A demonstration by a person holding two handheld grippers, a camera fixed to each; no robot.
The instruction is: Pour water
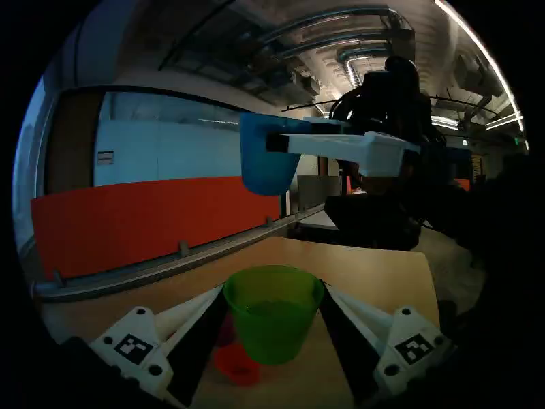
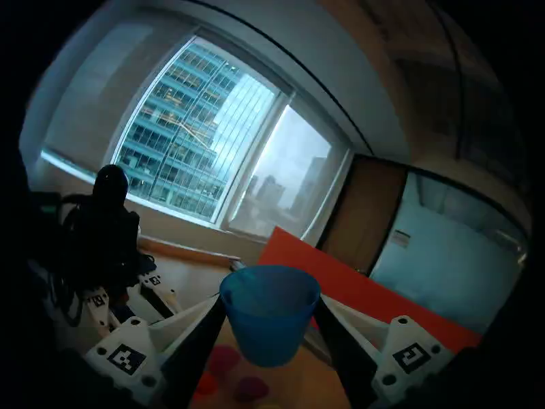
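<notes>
Clamping a green cup (image 1: pixel 272 327), the left gripper (image 1: pixel 272 292) shows 2 coded tags (image 1: pixel 133 347). The right gripper (image 2: pixel 270 303) clamps a blue cup (image 2: pixel 269 334).

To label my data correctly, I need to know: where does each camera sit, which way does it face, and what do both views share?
Left gripper view: rides on the left claw, facing across the wooden table toward an orange panel; its own fingers grip a green cup.
Right gripper view: rides on the right claw, facing a large window; its own fingers grip a blue cup.
Shared: the blue cup held by the right claw, and the orange panel.
</notes>
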